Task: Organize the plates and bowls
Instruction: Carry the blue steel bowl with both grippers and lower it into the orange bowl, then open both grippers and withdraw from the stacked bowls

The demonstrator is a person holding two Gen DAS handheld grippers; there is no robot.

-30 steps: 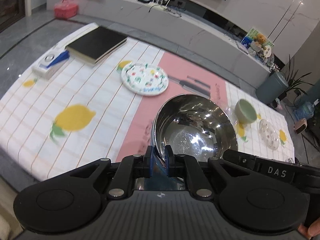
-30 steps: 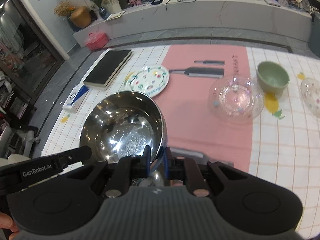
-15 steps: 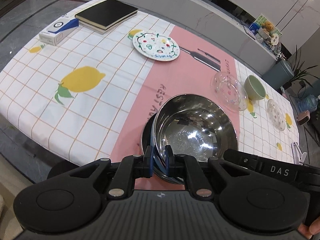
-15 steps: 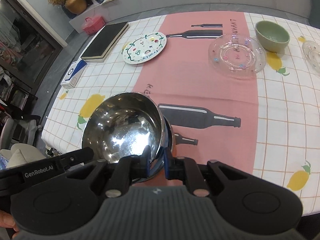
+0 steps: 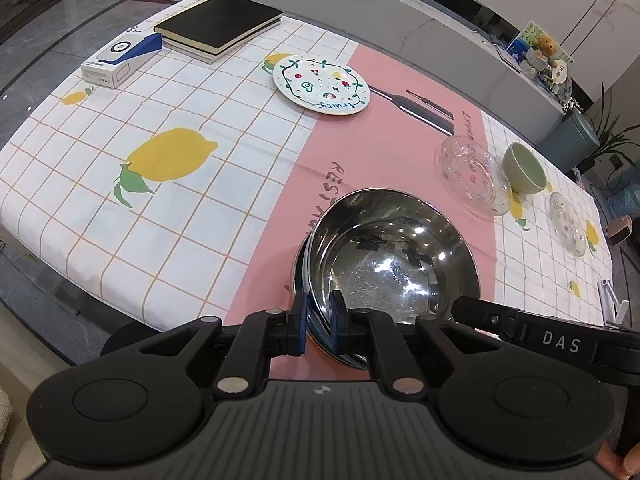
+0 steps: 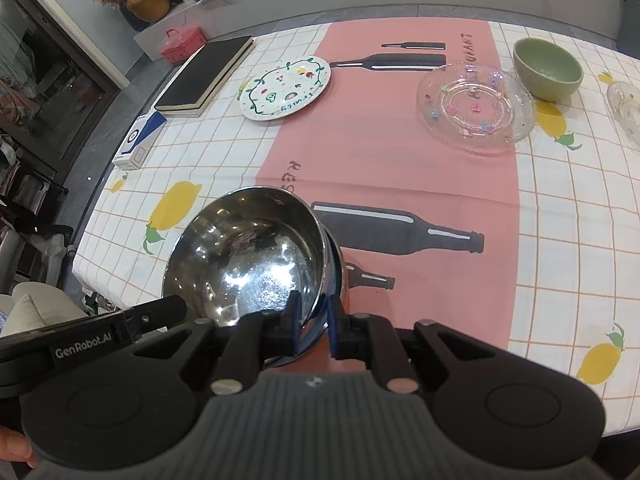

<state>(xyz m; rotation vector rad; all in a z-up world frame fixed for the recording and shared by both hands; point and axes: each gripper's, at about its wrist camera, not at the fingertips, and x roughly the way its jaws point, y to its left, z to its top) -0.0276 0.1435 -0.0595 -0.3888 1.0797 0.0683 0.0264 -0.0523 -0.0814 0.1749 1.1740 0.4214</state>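
1. The left gripper (image 5: pixel 319 320) is clamped on the near left rim of the steel bowl (image 5: pixel 390 268), one blue pad inside the wall and one outside.
2. The right gripper (image 6: pixel 313 322) is clamped the same way on the near right rim of that bowl (image 6: pixel 248 256), so the bowl hangs between the two, just ahead of both sets of fingers and tilted toward the cameras.
3. The bowl sits low over the near end of the pink strip of the tablecloth (image 5: pixel 256 184); whether its base touches the cloth cannot be told.
4. Along the rim there are stacked edges, which suggests more than one bowl nested together, though the count is unclear.
5. The left view alone shows the whole small glass dish (image 5: pixel 567 224) at the far right of the table and a plant by a grey bin beyond it; the right view cuts that dish (image 6: pixel 626 110) off at the edge.
6. The right view alone shows the printed bottles just right of the bowl, and a brown vase on the floor behind the table.
7. Both views show, well apart from the bowl, the painted plate (image 5: pixel 321 84) at the far side, the big glass plate (image 5: pixel 472 174) with the green bowl (image 5: pixel 524 168) just beside it, a black book (image 5: pixel 220 22) and a blue and white box (image 5: pixel 122 58).
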